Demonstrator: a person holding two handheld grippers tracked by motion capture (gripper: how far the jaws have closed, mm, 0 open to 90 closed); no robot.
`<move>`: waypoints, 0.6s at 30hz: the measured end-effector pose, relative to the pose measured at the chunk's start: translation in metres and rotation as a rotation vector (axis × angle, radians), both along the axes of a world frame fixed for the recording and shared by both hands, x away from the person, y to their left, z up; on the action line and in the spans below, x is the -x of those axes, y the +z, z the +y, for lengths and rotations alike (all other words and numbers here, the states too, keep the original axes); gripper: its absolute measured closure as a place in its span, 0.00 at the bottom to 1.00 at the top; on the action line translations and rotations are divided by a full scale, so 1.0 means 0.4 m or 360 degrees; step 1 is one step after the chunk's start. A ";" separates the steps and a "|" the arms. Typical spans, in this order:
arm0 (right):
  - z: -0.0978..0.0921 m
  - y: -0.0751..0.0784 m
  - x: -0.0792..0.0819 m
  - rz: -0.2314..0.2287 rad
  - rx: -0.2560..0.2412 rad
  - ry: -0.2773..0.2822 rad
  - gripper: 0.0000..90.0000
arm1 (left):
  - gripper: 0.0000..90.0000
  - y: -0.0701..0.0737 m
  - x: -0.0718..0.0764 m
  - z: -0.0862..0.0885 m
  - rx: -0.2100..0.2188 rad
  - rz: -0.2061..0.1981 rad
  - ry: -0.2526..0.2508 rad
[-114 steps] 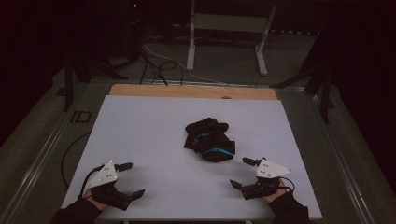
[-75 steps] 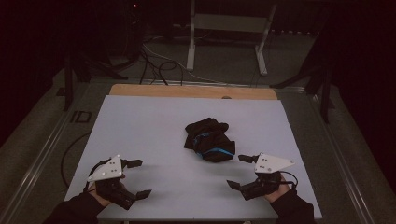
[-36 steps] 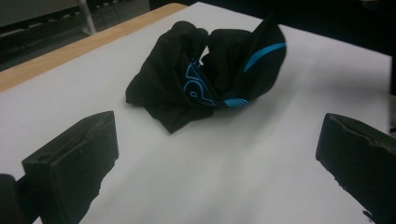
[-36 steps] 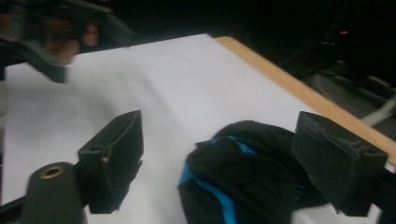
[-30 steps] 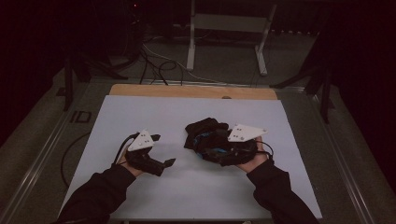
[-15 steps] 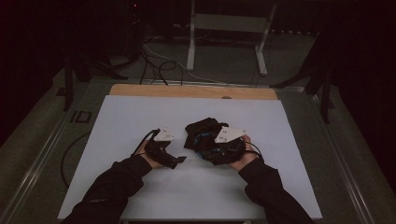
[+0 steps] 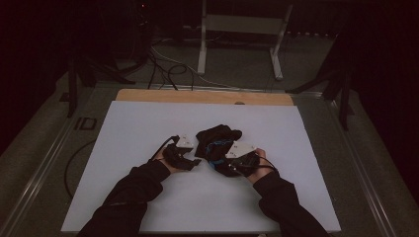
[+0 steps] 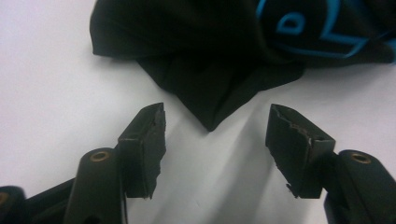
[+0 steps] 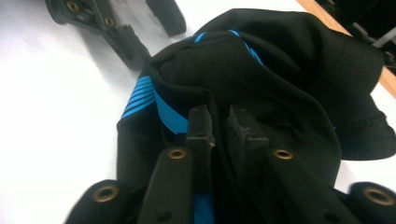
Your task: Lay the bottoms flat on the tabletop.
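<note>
High view: black garment (image 7: 216,140) crumpled on white table (image 7: 148,123), between both grippers.

Left gripper view: left gripper (image 8: 215,128) spread wide, a pointed fabric corner just ahead; risk of pinching air.

Right gripper view: right gripper (image 9: 218,119) clamped on soft, blue-striped folds; a thin bite could slip.

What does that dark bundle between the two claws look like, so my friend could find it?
Look at the white table top: near its middle lies a crumpled black garment, the only cloth there. Bright blue stripes and a blue printed logo mark it. One pointed corner faces the open left claw, while the right claw pinches a fold.
</note>
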State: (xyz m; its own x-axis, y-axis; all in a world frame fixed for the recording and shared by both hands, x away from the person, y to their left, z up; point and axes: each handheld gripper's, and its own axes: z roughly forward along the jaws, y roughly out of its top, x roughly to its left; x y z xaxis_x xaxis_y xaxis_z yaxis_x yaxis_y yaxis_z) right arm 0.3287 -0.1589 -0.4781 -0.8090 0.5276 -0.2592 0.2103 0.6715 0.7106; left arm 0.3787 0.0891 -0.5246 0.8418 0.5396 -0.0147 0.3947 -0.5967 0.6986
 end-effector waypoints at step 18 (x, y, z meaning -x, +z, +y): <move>-0.054 0.038 0.018 -0.0003 -0.0157 -0.0043 1.00 | 0.98 0.023 -0.002 -0.022 0.0009 -0.0077 0.0045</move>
